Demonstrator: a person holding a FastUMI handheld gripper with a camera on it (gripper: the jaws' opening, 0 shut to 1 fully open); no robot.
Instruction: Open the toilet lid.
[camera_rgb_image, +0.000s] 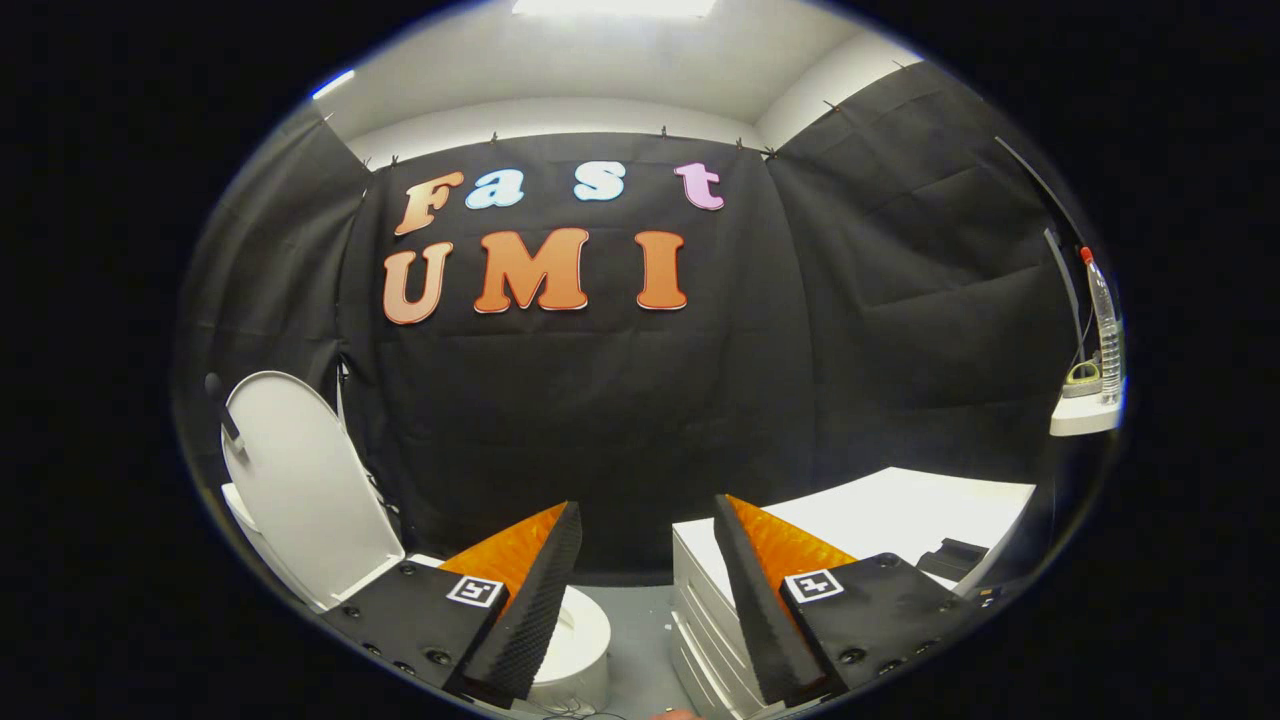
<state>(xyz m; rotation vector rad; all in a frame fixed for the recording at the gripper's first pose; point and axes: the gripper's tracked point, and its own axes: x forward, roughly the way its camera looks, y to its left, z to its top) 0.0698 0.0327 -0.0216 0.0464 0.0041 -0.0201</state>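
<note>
The white toilet lid (305, 480) stands raised and upright, to the left of my left finger. Part of the white toilet seat and bowl (580, 635) shows below it, just behind and beside the left fingertip. My gripper (645, 520) is open, its two fingers spread wide with nothing between them. It is held well above the bowl and to the right of the lid, pointing toward the black cloth wall.
A white cabinet with drawers (870, 520) stands to the right, behind my right finger, with a dark object (950, 555) on its top. A small white shelf (1085, 412) on the right wall carries a clear bottle (1105, 330). Grey floor (640, 620) lies between toilet and cabinet.
</note>
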